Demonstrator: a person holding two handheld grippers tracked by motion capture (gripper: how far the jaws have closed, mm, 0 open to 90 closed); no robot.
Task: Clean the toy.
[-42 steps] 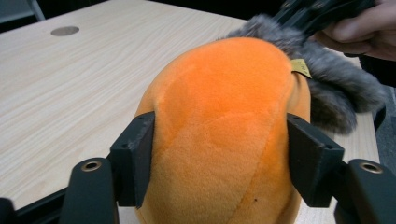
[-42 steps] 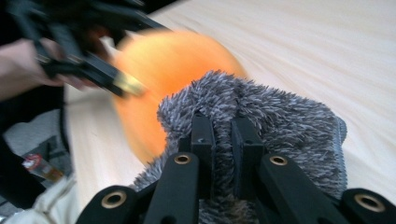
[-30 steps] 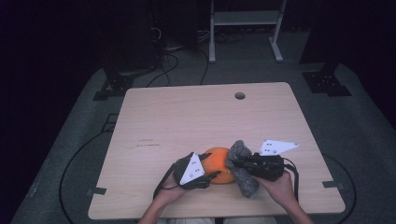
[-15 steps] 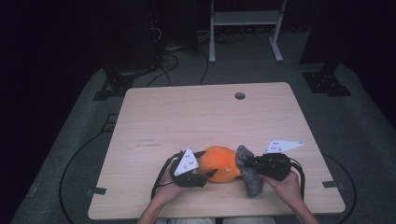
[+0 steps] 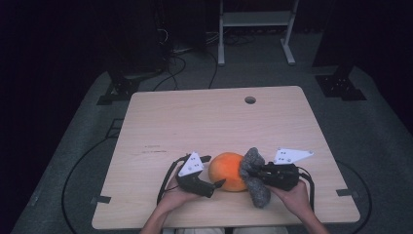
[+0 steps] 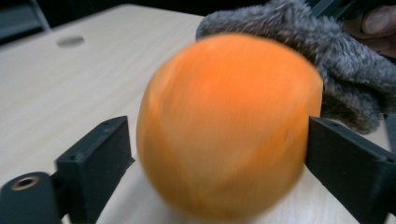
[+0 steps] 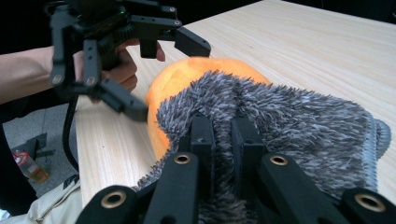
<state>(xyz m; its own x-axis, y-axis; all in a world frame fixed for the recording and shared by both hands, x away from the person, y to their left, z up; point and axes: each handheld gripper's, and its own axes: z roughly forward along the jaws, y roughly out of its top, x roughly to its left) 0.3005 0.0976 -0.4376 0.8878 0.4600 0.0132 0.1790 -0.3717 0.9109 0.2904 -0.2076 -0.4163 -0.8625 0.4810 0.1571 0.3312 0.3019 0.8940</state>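
Note:
An orange ball (image 5: 226,170) rests on the wooden table (image 5: 219,122) near its front edge. My left gripper (image 5: 214,170) is open, with one jaw on each side of the ball (image 6: 229,126). It looks blurred in the left gripper view. My right gripper (image 5: 251,171) is shut on a grey fuzzy sock (image 5: 257,187). The sock (image 7: 280,112) drapes over the ball's right side (image 7: 187,74) and hides part of it. In the right gripper view my jaws (image 7: 223,135) pinch the sock's pile, and the left gripper (image 7: 173,81) straddles the ball beyond it.
A round cable hole (image 5: 250,100) sits at the table's far edge. Cables trail from both grippers over the front edge. A white metal stand (image 5: 255,19) and dark equipment are on the floor behind. A small bottle (image 7: 28,168) lies on the floor at left.
The left gripper has turned and drawn slightly left, so its jaws now straddle the ball. The right gripper, holding the sock, drifted right, then came back against the ball.

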